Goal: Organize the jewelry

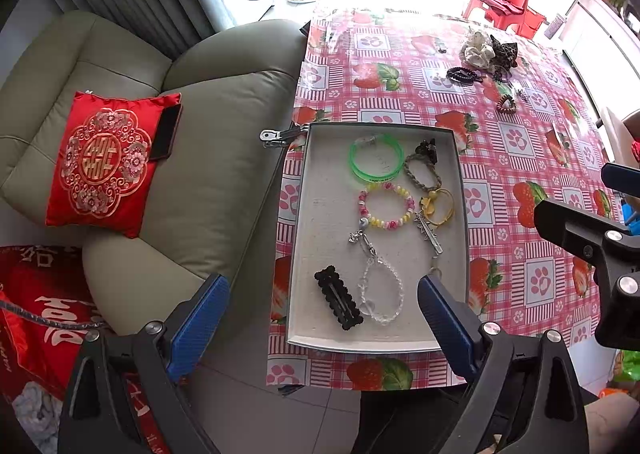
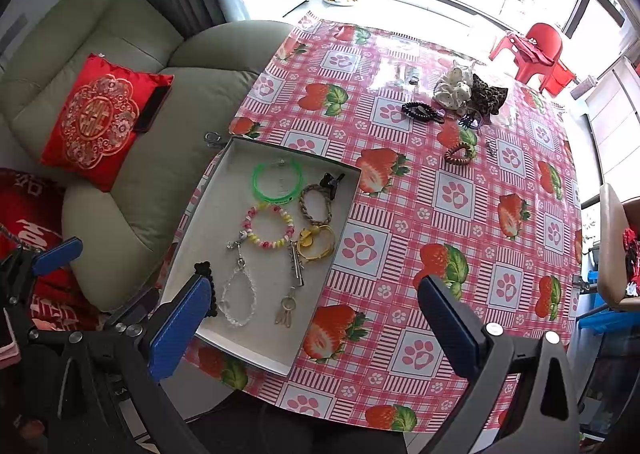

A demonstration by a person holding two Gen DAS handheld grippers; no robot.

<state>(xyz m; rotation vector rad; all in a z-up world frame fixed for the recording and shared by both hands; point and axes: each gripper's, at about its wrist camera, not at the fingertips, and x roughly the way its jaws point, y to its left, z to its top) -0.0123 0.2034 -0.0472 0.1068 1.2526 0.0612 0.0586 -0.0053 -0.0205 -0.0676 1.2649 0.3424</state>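
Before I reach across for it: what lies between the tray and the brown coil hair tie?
Only bare tablecloth between tray and hair tie, clearest in the right wrist view.

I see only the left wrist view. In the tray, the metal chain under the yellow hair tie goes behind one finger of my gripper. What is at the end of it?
Observer: In the right wrist view, the chain ends in a ring with a few small gold pieces that look like keys. They lie flat inside the tray.
Operator: Thank you. Is the right gripper holding something?
Observer: No. The right gripper is open and holds nothing. One finger is over the tray's near corner and the other is over the tablecloth.
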